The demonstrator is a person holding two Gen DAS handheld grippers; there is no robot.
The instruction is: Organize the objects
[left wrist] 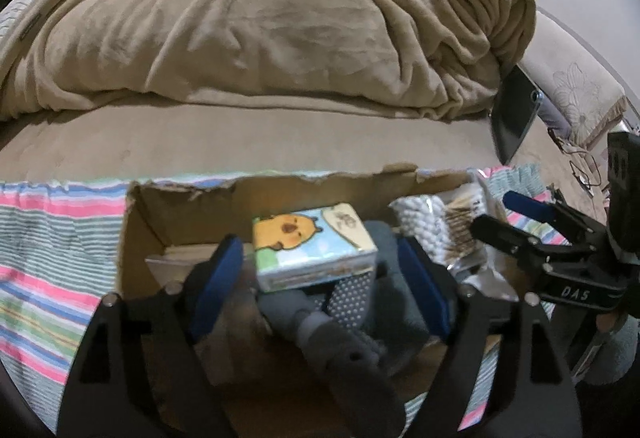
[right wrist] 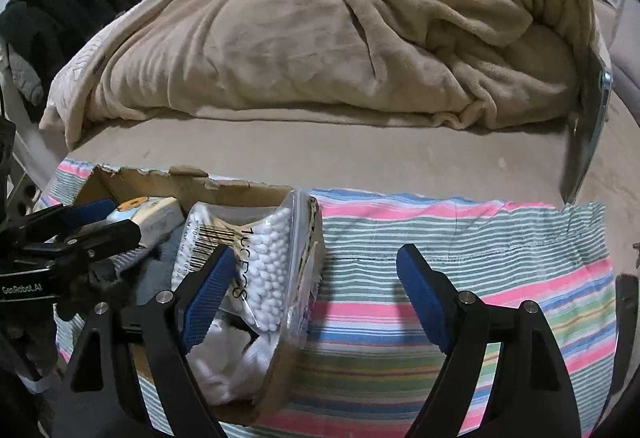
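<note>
The left gripper (left wrist: 320, 294) is held spread wide over the cardboard box (left wrist: 140, 222), nothing clasped; below it a tissue pack (left wrist: 314, 248) (cartoon-printed) rests on grey socks (left wrist: 352, 294). The right gripper (right wrist: 316, 294) is likewise parted and empty, straddling the box's right wall, beside a cotton swab bag (right wrist: 264, 266). A striped cloth (right wrist: 460, 278) lies underneath.

You are holding the left gripper (left wrist: 320, 278) level, pointing forward, jaws spread wide and gripping nothing. You are holding the right gripper (right wrist: 316, 290) just beside it on the right, likewise pointing forward, jaws spread wide, nothing between the pads.
</note>
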